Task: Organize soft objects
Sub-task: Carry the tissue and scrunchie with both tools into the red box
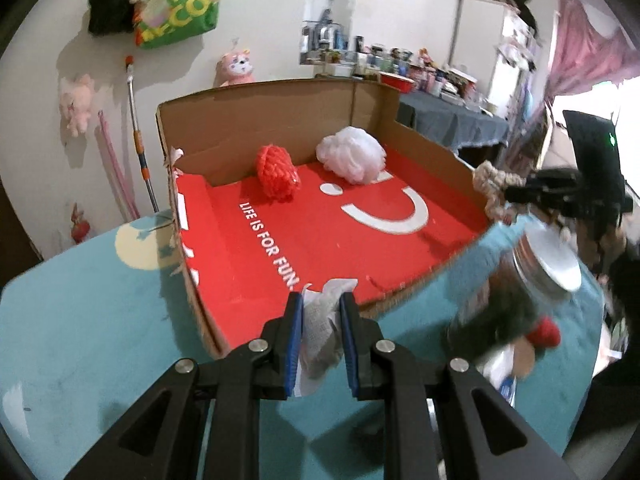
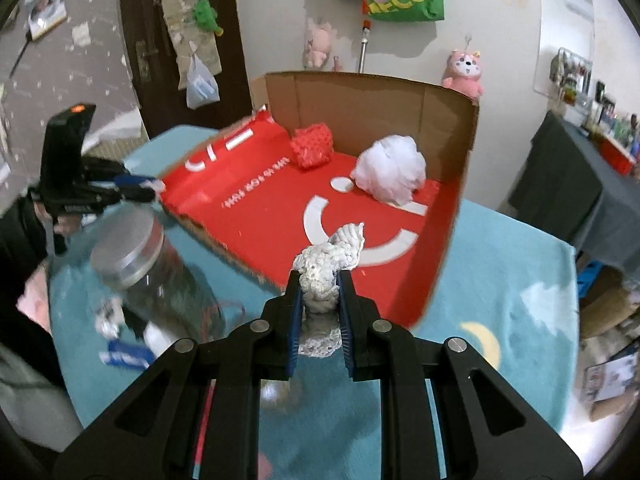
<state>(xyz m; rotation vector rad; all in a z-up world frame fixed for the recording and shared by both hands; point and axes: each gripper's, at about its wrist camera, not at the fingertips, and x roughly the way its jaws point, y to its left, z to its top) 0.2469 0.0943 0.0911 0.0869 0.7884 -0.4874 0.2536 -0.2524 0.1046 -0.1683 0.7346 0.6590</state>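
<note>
An open cardboard box [image 1: 188, 264] with a red printed floor lies on the teal table; it also shows in the right wrist view [image 2: 448, 248]. Inside at the back lie a red knitted ball [image 1: 278, 174] [image 2: 312, 146] and a white mesh puff [image 1: 352, 154] [image 2: 390, 174]. My left gripper [image 1: 321, 300] is shut on a crumpled white cloth [image 1: 320, 332], held at the box's near edge. My right gripper [image 2: 320, 280] is shut on a cream knotted rope piece [image 2: 326, 264], held over the box's front edge. The right gripper and rope [image 1: 496, 184] show at the box's right wall in the left wrist view.
A glass jar with a silver lid [image 1: 548, 260] [image 2: 128, 250] stands on the teal table beside the box, with a red-and-dark item [image 1: 542, 330] near it. A blue-and-white packet [image 2: 126, 356] lies on the table. Plush toys and a green bag [image 1: 180, 4] hang on the wall.
</note>
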